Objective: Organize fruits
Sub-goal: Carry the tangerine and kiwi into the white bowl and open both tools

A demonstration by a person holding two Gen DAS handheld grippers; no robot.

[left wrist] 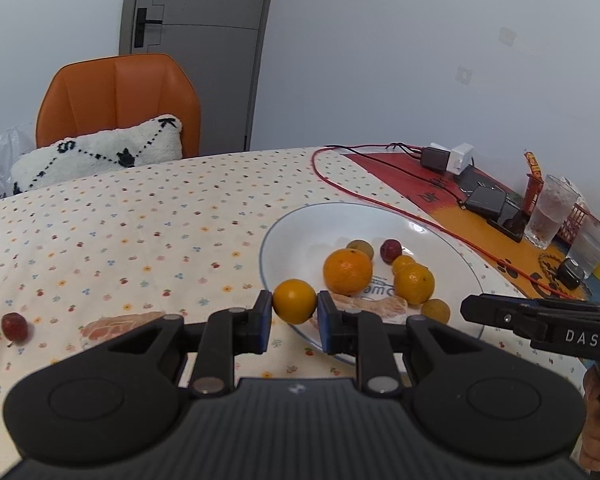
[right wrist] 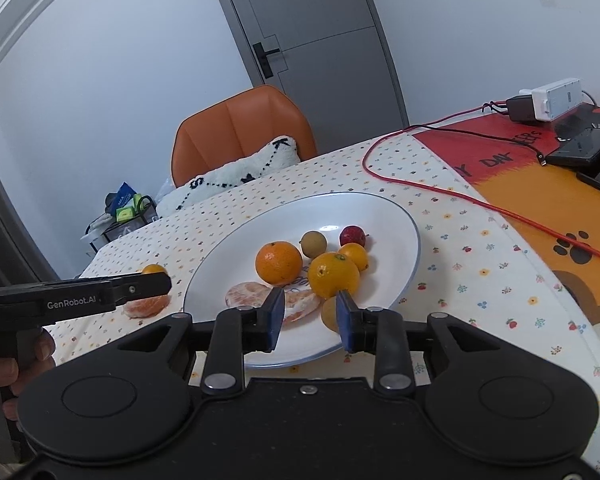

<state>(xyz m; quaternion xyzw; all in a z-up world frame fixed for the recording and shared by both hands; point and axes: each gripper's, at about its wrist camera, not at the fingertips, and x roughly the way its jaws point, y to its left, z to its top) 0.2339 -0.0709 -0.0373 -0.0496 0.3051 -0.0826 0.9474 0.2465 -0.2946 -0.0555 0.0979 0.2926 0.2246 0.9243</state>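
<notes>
Left gripper: clenched on a small orange, both blue pads pressing its sides; it holds the fruit just at the near-left rim of the plate.
Right gripper: released, nothing pressed between the pads; its jaws stand apart above the near part of the plate, over peeled segments.
Plate: white with a thin blue rim, on the worktop toward its right side, near the red and orange mat.
Fruits in the plate: a big orange, a second orange, a smaller orange one behind it, a brownish round fruit, a red fruit, one yellowish fruit near the front rim.
Fruits outside the plate: a red fruit near the left edge of the worktop; a peeled piece just left of the left gripper.
Mat: carries a red cable, chargers, dark devices and a glass.
Behind the worktop: an orange chair with a white cushion.
</notes>
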